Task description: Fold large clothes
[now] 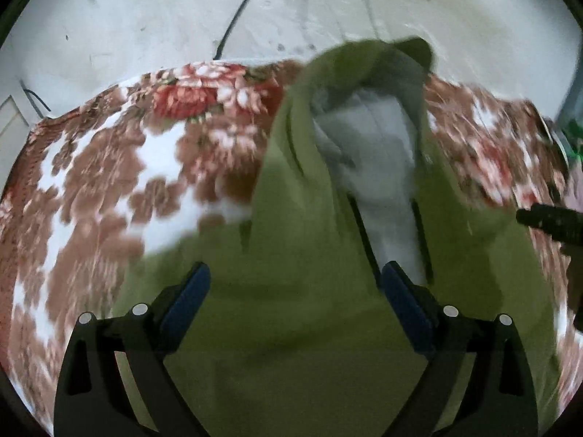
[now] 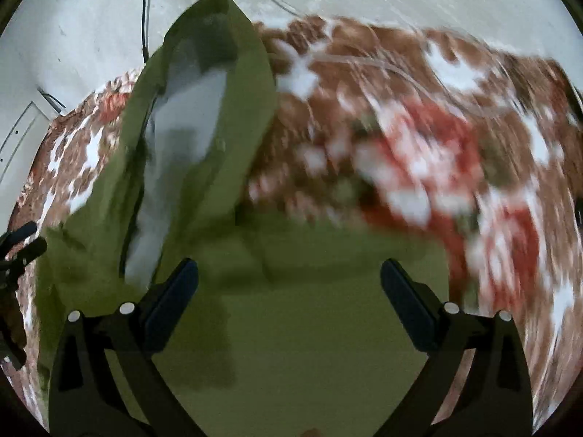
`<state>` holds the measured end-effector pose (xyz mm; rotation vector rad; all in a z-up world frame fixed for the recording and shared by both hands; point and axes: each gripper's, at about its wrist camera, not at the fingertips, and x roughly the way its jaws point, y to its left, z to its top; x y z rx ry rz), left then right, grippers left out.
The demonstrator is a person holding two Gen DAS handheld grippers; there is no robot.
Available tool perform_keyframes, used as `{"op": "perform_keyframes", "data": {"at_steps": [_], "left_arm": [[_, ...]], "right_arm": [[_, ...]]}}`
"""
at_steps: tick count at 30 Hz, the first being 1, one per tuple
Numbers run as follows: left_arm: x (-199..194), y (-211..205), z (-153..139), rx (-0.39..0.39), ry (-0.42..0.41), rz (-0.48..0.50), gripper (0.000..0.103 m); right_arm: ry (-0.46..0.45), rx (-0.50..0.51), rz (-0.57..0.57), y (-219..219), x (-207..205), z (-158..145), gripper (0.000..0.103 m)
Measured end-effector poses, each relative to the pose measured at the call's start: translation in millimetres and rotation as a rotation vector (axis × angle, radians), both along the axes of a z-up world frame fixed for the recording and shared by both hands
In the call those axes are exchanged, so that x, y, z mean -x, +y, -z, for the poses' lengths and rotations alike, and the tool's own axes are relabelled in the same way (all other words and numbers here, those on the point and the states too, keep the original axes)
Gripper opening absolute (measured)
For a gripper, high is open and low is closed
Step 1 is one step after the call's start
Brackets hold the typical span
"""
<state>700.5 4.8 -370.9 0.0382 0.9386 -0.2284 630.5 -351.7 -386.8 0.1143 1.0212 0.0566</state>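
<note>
An olive green jacket (image 1: 309, 309) with a pale grey lining (image 1: 379, 167) lies on a flowered blanket (image 1: 109, 182), its hood end pointing away from me. My left gripper (image 1: 295, 273) hovers open over the green cloth, fingers wide apart with nothing between them. In the right wrist view the same jacket (image 2: 298, 327) fills the lower middle, its grey lining (image 2: 182, 138) at upper left. My right gripper (image 2: 289, 271) is open above the cloth, holding nothing. The right gripper's dark body (image 1: 554, 222) shows at the left view's right edge. Both views are blurred by motion.
The brown, red and white flowered blanket (image 2: 437, 145) covers the surface on both sides of the jacket. Behind it stands a pale wall (image 1: 145, 18) with a black cable (image 1: 240, 11) running down. The other gripper (image 2: 18, 251) shows at the right view's left edge.
</note>
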Motion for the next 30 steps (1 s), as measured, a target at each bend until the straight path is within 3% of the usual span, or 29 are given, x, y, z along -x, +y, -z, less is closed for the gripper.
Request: {"op": "perform_keyframes", "data": {"at_steps": [4,12,14,17,18,19,20,21,22,26,30], "left_arm": [[-62,-7,8,0.000,0.011,-0.014,0.093],[-164,-49,26,-0.096,-0.034,0.019,0.093],[-189,-62,32,-0.163,-0.035,0.046,0.090],[-209,-66,30,-0.145,-0.034,0.031,0.077],[-213,-66,31,-0.139,-0.031,0.026,0.051],[-219,-67,35,-0.152,-0.004,0.021,0.002],[-221,-68,38,-0.161,0.024,0.016,0.003],[-219,-68,36,-0.165,0.011,0.008,0.003],[-210,-68,27,-0.150,-0.031,0.008,0.002],[-174,-55,-11,-0.021,-0.085,-0.028,0.002],[-130,-46,-50,0.034,-0.134,-0.028,0.002]], "right_arm": [[-0.021,-0.028,-0.026,5,-68,2,0.098],[-0.068,0.007,-0.065,14,-173,17,0.098],[-0.062,-0.008,-0.043,16,-186,24,0.097],[-0.040,-0.050,-0.041,20,-198,29,0.075],[-0.034,-0.053,-0.063,22,-202,29,0.049],[-0.026,-0.042,-0.095,26,-205,29,0.035],[-0.030,-0.031,-0.111,29,-205,27,0.030],[-0.042,-0.021,-0.126,31,-201,24,0.016],[-0.060,-0.004,-0.119,31,-194,18,0.010],[-0.140,0.002,-0.139,29,-159,-14,0.007],[-0.213,0.033,-0.199,32,-115,-51,0.006]]}}
